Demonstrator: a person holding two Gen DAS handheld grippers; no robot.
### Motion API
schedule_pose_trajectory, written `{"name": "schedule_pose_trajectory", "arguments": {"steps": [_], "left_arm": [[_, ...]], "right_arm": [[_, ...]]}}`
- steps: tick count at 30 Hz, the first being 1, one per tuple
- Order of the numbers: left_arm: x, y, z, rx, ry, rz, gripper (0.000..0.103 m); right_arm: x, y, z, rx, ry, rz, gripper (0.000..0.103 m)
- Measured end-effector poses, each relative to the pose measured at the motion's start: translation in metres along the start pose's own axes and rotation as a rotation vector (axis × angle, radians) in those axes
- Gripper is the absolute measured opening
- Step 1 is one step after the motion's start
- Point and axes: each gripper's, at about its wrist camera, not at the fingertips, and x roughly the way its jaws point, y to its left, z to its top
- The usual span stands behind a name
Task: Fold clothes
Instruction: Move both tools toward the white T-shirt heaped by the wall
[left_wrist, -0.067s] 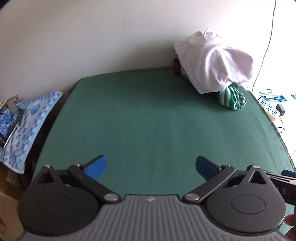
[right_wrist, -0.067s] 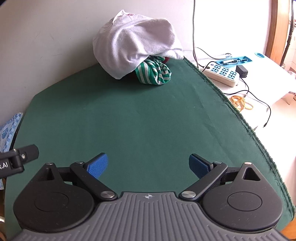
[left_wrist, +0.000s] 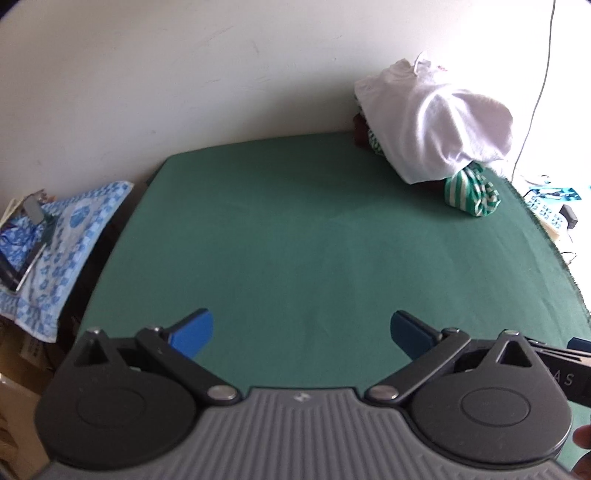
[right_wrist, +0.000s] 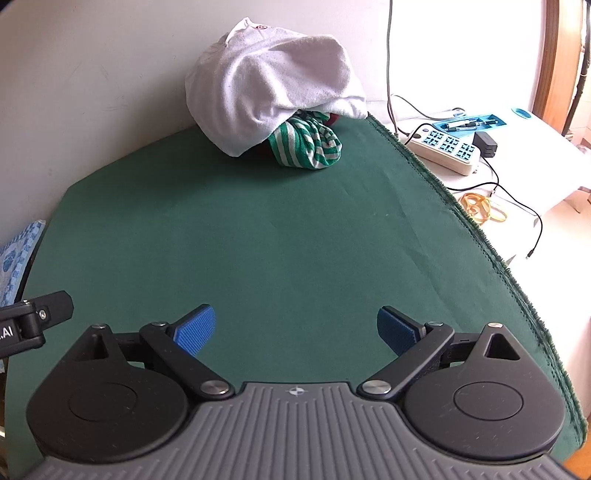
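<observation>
A heap of clothes sits at the far right corner of the green table cloth (left_wrist: 295, 236), against the wall. A white garment (left_wrist: 439, 122) (right_wrist: 273, 85) lies on top; a green-and-white striped garment (left_wrist: 471, 192) (right_wrist: 306, 142) sticks out below, and a dark red piece (left_wrist: 360, 131) shows behind. My left gripper (left_wrist: 301, 330) is open and empty above the near part of the cloth. My right gripper (right_wrist: 295, 328) is also open and empty, far from the heap. Part of the other tool (right_wrist: 33, 321) shows at the left edge.
A blue patterned cloth (left_wrist: 59, 236) with a dark flat object on it lies left of the table. On the white surface to the right are a power strip (right_wrist: 447, 146), cables, a blue pen tray (right_wrist: 469, 123) and rubber bands (right_wrist: 480, 206). A white wall stands behind the table.
</observation>
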Motion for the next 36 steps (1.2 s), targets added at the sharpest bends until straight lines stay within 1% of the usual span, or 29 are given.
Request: {"name": "schedule_pose_trajectory", "arguments": {"steps": [2, 3, 4, 6, 9, 12, 14, 16, 20, 25, 28, 36], "left_arm": [[0.003, -0.005, -0.003, 0.004, -0.002, -0.037, 0.103], [0.002, -0.004, -0.008, -0.005, -0.020, -0.062, 0.103], [-0.005, 0.000, -0.019, -0.029, -0.066, -0.093, 0.103], [-0.011, 0.017, -0.035, -0.026, -0.088, -0.136, 0.103], [-0.016, 0.004, -0.029, 0.041, -0.073, -0.117, 0.102], [-0.017, -0.009, -0.008, 0.050, -0.043, -0.114, 0.103], [-0.018, -0.004, -0.010, 0.072, -0.040, -0.108, 0.103], [-0.018, 0.004, -0.013, 0.081, -0.036, -0.108, 0.103], [-0.020, 0.016, -0.018, 0.074, -0.021, -0.132, 0.103], [-0.022, 0.021, -0.028, 0.067, -0.025, -0.118, 0.103], [-0.025, 0.029, -0.034, 0.073, -0.018, -0.131, 0.103], [-0.033, 0.036, -0.049, 0.081, -0.030, -0.141, 0.103]], "right_arm": [[-0.002, -0.004, 0.000, 0.020, 0.025, 0.008, 0.097], [-0.003, -0.004, 0.000, 0.021, 0.037, 0.002, 0.097], [-0.003, -0.002, 0.000, 0.019, 0.050, -0.006, 0.096], [0.000, 0.002, 0.002, 0.013, 0.061, -0.045, 0.096], [-0.002, -0.002, 0.000, 0.024, 0.044, -0.063, 0.096], [-0.006, -0.007, -0.008, 0.008, 0.009, -0.071, 0.096], [-0.010, -0.003, -0.011, 0.008, -0.006, -0.098, 0.096], [-0.014, 0.000, -0.016, 0.023, -0.011, -0.104, 0.096], [-0.021, 0.007, -0.027, 0.024, -0.015, -0.132, 0.096], [-0.030, 0.016, -0.036, 0.029, -0.020, -0.157, 0.096], [-0.034, 0.021, -0.043, 0.032, -0.022, -0.167, 0.096], [-0.039, 0.032, -0.049, 0.028, -0.030, -0.171, 0.096]]}}
